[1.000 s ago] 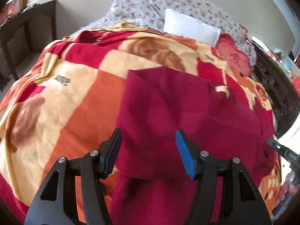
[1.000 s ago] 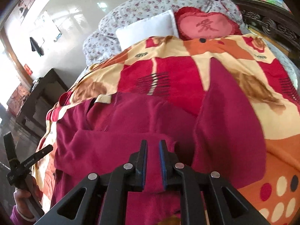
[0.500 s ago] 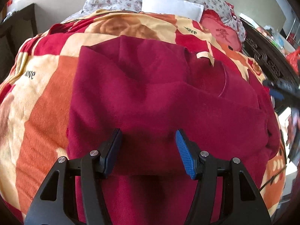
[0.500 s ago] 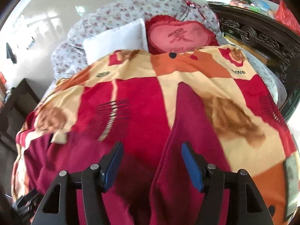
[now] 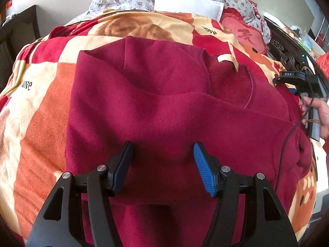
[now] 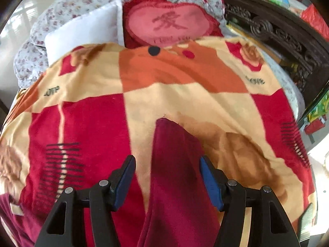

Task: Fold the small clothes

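Your left gripper [image 5: 162, 164] hangs with its jaws apart over the dark red garment [image 5: 164, 111]; the jaws have just been opening a little further and the pads press on nothing, though cloth lies under the gap. Ahead of it the garment's body is spread on the patterned blanket [image 5: 41, 127], with one layer already laid across the middle as a straight fold and the neck label [image 5: 226, 58] showing at the far edge. Your right gripper [image 6: 167, 177] has its jaws apart too, having just been opening; one long strip of the garment, which looks like a sleeve [image 6: 176, 164], lies stretched away between the blue pads without being pinched. In the left view your right hand [image 5: 320, 113] shows at the far right edge, holding that gripper's handle beside the garment. Judging by this, you are part way: one fold seems done and this sleeve is still out flat on the blanket, so it has to be brought in over the body, and the whole probably folded again into a compact stack. Beyond lie a heart cushion [image 6: 170, 26], a white pillow [image 6: 82, 30] and flowered bedding [image 6: 37, 49], well clear of your work
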The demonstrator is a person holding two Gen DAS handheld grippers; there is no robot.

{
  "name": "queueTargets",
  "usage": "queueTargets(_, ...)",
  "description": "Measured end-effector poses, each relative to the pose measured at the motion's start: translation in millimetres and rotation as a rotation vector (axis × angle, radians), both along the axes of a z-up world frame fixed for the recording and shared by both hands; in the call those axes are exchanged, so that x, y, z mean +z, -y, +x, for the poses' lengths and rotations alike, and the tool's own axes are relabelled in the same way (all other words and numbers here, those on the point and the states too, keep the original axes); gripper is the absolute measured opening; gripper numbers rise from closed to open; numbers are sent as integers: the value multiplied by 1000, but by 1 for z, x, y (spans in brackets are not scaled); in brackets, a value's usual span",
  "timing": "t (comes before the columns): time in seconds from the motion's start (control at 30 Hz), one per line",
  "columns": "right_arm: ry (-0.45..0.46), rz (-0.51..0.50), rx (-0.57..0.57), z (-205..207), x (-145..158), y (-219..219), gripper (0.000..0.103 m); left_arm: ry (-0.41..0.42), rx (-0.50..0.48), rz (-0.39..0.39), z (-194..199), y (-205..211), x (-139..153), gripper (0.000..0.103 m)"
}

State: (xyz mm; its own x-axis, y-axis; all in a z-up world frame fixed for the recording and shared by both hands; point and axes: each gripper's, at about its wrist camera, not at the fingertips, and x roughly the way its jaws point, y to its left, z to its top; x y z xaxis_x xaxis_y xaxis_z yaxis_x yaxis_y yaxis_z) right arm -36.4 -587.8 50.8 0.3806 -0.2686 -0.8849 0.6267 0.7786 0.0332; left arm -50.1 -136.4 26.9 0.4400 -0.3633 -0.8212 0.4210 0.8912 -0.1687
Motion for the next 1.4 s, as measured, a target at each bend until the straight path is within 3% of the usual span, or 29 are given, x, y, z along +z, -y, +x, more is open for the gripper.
queueTargets(0.07,12,11,6,-2,-7,3,54,5,-5,12,-1,2,-1,63)
queueTargets(0.1,31,38,3,-6,-10,7,38,9,-7,17,-1,3,-2,63)
queueTargets(0.23,137,92,8,-27,-3,12,16,20,-10,28,-2,4,-3,63)
queueTargets(0.5,398,197,80,-80,60,-2,15,17,-3,7,-8,-4,11,63)
queueTargets(0.83,635,145,235,-160,172,-62,15,63,15,-33,-22,-24,43,63)
queueTargets(1.13,741,153,433,-187,240,-110,15,93,37,-67,-30,-43,65,63)
queueTargets(1.4,712,190,668,-152,250,-181,15,125,87,-101,-28,-71,83,63)
